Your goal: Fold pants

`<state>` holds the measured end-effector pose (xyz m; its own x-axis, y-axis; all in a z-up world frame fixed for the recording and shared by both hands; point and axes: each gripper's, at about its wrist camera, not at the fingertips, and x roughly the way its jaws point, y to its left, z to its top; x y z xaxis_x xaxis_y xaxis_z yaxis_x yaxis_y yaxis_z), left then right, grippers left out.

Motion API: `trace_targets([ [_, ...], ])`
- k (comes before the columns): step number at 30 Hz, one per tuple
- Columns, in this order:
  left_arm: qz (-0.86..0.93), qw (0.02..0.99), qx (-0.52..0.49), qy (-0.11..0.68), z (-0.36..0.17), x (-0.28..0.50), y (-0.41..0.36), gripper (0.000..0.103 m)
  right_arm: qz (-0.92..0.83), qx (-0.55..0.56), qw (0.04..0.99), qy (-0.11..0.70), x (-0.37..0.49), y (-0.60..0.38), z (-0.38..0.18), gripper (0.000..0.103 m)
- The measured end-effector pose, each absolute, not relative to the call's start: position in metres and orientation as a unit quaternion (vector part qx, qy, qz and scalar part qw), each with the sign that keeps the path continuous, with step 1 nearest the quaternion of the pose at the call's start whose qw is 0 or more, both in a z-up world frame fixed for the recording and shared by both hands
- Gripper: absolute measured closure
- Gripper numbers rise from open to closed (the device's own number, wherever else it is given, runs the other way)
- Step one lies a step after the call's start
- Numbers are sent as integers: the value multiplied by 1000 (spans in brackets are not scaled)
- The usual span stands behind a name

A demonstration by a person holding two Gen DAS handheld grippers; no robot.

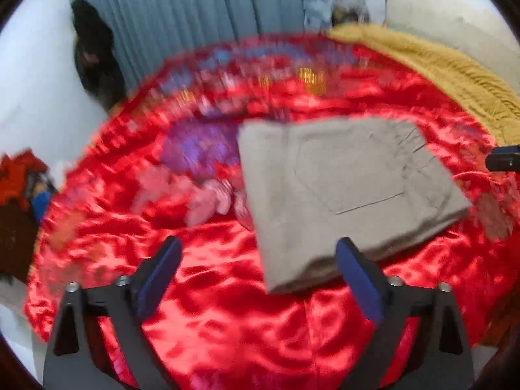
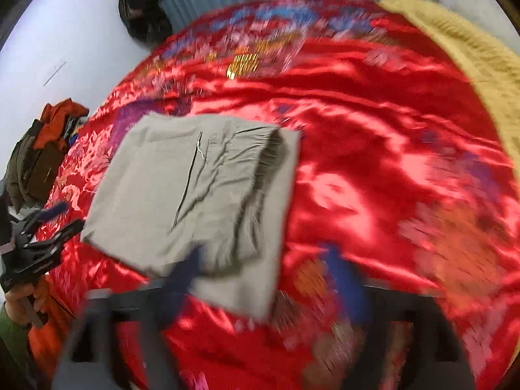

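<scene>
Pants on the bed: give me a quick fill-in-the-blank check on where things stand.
1. The pants lie folded on a shiny ____ bedspread.
2. The left gripper holds ____.
3. The right gripper has its jaws ____.
4. Along the bed's far right edge lies a ____ blanket.

Missing words: red; nothing; open; yellow

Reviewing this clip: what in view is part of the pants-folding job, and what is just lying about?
Job:
- folded grey pants
- left claw, open
- right claw, open
- red satin bedspread

Lying about:
- mustard blanket
- clothes pile
- blue curtain
</scene>
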<state>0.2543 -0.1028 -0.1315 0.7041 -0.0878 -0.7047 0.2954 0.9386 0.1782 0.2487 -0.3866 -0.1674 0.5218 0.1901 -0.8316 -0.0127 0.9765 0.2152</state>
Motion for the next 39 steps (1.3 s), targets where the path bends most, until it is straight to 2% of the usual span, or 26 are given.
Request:
trace_targets([
  [7,-58,923,70,373,-102,187,-82,2,23,73,898,432,154,-344,-122,0],
  [12,-52,893,60,442,-99,170,-75,2,-3,85,893,441,103,-300,-121,0],
  [14,-48,891,63,447,-95,161,-75,2,-10,78,891,448,91,-288,-121,0],
  [27,-83,903,70,417,-65,127,-87,2,-31,1,900,435,64,-244,-87,0],
  [39,-78,903,70,417,-64,116,-92,2,-30,19,902,431,59,-247,-89,0],
])
